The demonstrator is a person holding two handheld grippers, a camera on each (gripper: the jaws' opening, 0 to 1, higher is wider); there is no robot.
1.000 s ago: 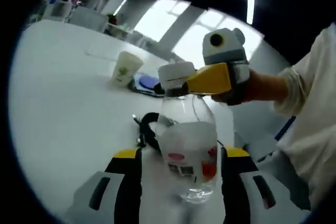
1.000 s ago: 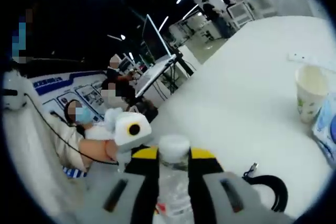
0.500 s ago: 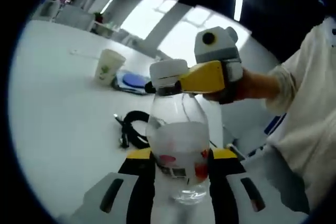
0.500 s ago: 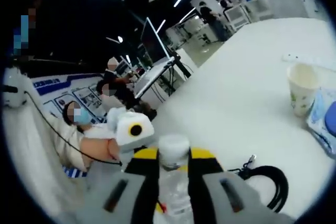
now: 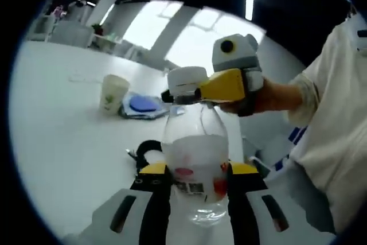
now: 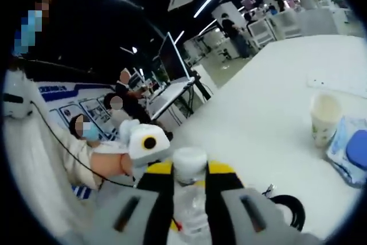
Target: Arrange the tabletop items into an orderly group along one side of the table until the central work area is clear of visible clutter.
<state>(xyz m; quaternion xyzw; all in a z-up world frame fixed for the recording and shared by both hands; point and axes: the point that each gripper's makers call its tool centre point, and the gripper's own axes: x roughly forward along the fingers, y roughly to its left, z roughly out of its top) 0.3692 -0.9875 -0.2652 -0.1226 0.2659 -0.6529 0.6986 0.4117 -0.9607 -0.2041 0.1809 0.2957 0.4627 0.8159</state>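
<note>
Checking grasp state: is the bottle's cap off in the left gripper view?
No, the white cap sits on the bottle, pinched by the right gripper.

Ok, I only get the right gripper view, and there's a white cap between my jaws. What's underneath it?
Observer: A clear plastic bottle with a white label that has red marks on it.
Operator: Is anything holding the bottom part?
Observer: Yes, the left gripper has one jaw on each side of the label.
Operator: And how do my jaws look from over there?
Observer: The right gripper comes in from the side, its yellow jaws closed on the cap.
</note>
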